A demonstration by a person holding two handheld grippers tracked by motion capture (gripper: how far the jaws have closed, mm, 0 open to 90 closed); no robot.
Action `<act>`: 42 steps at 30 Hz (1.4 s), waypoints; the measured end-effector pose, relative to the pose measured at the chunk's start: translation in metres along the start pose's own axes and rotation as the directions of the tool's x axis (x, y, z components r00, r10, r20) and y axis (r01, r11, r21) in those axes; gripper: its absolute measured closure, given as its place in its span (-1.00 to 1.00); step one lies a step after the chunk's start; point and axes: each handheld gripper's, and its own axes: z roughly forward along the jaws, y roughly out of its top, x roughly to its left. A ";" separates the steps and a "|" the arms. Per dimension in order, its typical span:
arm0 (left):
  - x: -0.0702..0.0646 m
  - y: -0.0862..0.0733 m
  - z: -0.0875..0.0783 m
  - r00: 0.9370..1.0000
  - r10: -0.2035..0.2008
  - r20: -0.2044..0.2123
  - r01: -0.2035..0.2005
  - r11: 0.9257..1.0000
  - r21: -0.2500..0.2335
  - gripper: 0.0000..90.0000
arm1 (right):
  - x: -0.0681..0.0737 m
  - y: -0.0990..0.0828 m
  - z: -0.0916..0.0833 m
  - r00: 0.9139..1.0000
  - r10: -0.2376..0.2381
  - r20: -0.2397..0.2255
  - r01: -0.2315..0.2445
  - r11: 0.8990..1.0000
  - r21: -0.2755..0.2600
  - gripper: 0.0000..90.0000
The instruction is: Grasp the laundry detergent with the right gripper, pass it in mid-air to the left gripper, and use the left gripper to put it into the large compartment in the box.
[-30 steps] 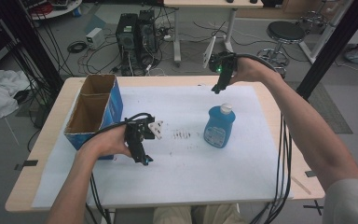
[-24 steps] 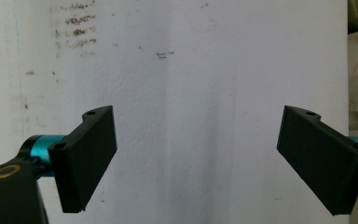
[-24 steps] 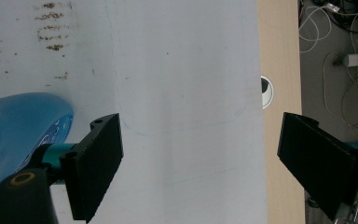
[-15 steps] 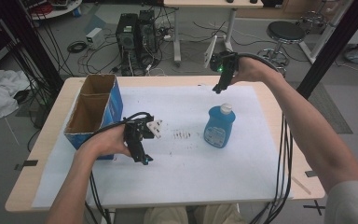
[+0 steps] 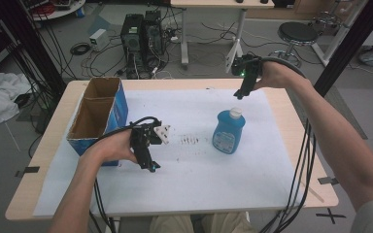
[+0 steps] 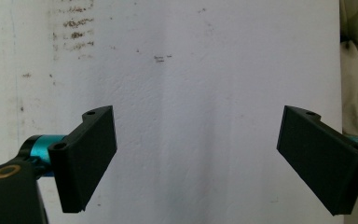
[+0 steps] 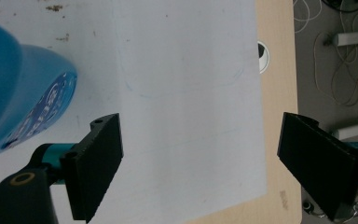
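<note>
A blue bottle (image 5: pixel 228 131) with a white cap stands upright on the white sheet (image 5: pixel 194 174), right of centre; its blue side (image 7: pixel 18 98) fills the left edge of the right gripper view. My right gripper (image 5: pixel 240 94) hangs above the table's far edge, beyond the bottle, open with nothing between its jaws (image 7: pixel 200 163). My left gripper (image 5: pixel 150 165) hovers low over the sheet beside the cardboard box, open and empty (image 6: pixel 196 158). Dark smudges (image 5: pixel 190 141) mark the sheet between the left gripper and the bottle.
An open cardboard box (image 5: pixel 97 116) with blue sides and two compartments stands at the table's left. Cables (image 5: pixel 298 174) trail off the right side of the table. The wooden table edge (image 7: pixel 279 93) lies just beyond the sheet by the right gripper.
</note>
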 end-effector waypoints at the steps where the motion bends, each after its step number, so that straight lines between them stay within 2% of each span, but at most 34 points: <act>1: 0.000 0.000 0.001 1.000 -0.006 0.000 0.006 1.000 -0.002 -0.73 | 0.001 -0.003 -0.002 1.000 0.005 -0.004 -0.005 1.000 0.001 -0.70; 3: 0.001 0.000 0.001 1.000 0.003 0.003 -0.003 1.000 0.006 -0.73 | 0.005 -0.009 -0.005 1.000 0.009 0.001 -0.009 1.000 0.008 -0.71; 8: 0.001 0.000 0.002 1.000 -0.007 0.009 0.007 1.000 -0.002 -0.74 | 0.014 -0.021 -0.015 1.000 0.019 0.017 -0.019 0.999 0.032 -0.70; 16: 0.003 -0.001 0.002 1.000 -0.014 0.011 0.014 1.000 -0.004 -0.74 | 0.032 -0.035 -0.030 0.999 0.020 0.036 -0.021 0.999 0.036 -0.70; 20: 0.004 -0.002 0.002 1.000 -0.003 0.012 0.003 1.000 -0.002 -0.74 | 0.043 -0.043 -0.033 0.999 0.031 0.035 -0.033 0.999 0.038 -0.70; 23: 0.004 -0.002 0.003 1.000 -0.015 0.015 0.015 1.000 -0.008 -0.74 | 0.053 -0.047 -0.033 0.999 0.033 0.032 -0.035 0.998 0.054 -0.70; 26: 0.004 -0.001 0.003 1.000 -0.010 0.014 0.010 1.000 -0.003 -0.74 | 0.062 -0.051 -0.032 0.998 0.061 0.026 -0.063 0.996 0.063 -0.71; 31: 0.004 -0.001 0.003 1.000 -0.007 0.013 0.007 1.000 -0.004 -0.74 | 0.076 -0.056 -0.028 0.995 0.097 0.009 -0.098 0.994 0.049 -0.70; 33: 0.004 -0.001 0.002 1.000 -0.008 0.015 0.008 1.000 -0.004 -0.74 | 0.081 -0.056 -0.027 0.994 0.105 0.018 -0.106 0.993 0.048 -0.70; 39: 0.002 0.001 0.003 1.000 -0.006 0.016 0.007 1.000 -0.006 -0.74 | 0.093 -0.057 -0.024 0.988 0.155 0.002 -0.155 0.988 0.004 -0.70; 42: 0.002 0.002 0.002 1.000 -0.005 0.015 0.005 1.000 -0.010 -0.74 | 0.102 -0.057 -0.019 0.980 0.198 -0.004 -0.198 0.980 -0.015 -0.70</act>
